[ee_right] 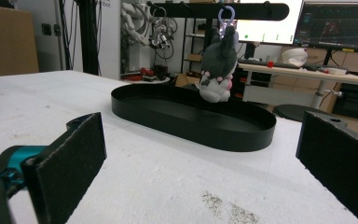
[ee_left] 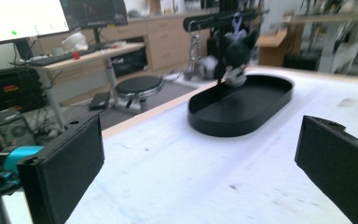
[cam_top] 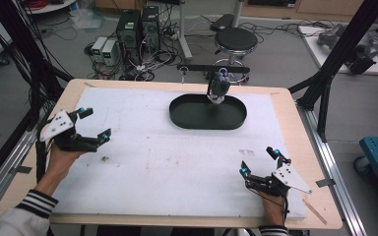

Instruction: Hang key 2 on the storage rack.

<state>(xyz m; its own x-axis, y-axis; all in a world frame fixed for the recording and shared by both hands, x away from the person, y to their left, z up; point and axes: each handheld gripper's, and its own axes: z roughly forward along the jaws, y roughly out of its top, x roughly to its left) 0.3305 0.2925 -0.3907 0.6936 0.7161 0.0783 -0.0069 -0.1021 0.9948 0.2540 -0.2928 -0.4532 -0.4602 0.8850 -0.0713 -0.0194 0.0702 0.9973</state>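
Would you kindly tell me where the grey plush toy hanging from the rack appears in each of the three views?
High view: the plush toy hangs at top centre, over the far rim of the black oval tray.
Left gripper view: the toy is upper right of centre, blurred, over the tray's far end.
Right gripper view: the toy is upper centre, above the tray.
Shared landmark: the black oval tray.

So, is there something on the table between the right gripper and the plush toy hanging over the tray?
Nothing visible. The white mat lies bare between the open right gripper and the black oval tray. The plush toy hangs above the tray from the rack's bar.
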